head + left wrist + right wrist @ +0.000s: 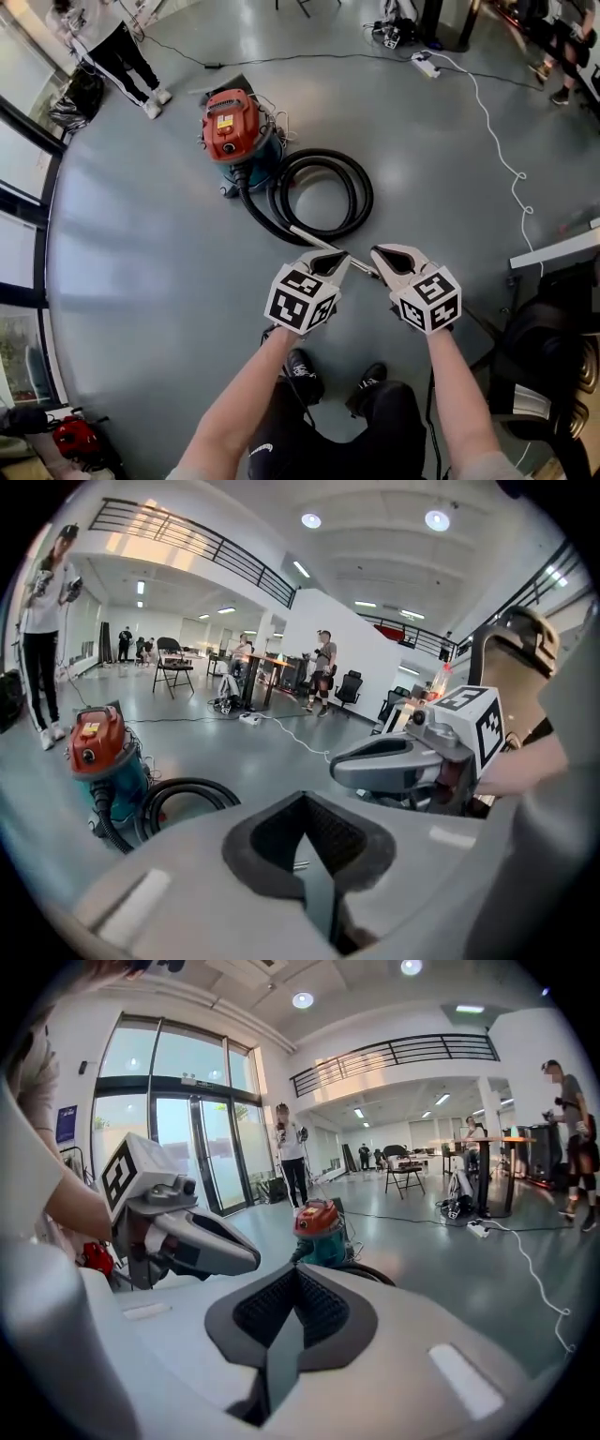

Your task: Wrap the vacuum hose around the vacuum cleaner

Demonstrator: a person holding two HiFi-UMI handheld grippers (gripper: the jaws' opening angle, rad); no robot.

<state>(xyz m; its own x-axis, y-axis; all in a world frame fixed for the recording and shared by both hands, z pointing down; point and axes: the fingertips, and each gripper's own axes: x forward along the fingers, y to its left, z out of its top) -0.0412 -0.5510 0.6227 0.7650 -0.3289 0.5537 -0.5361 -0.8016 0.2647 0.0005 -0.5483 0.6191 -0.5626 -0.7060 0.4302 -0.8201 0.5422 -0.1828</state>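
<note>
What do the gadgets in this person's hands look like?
Both the left gripper and the right gripper are pale grey plastic, with two beak-like jaws lined with black ribbed pads. Behind each sits a white cube printed with black square markers. No cables show on them. The forearms are unsleeved, and the person wears dark trousers.

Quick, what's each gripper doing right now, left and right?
Left gripper: closed, jaws together, holding nothing.
Right gripper: closed, jaws together, holding nothing.
</note>
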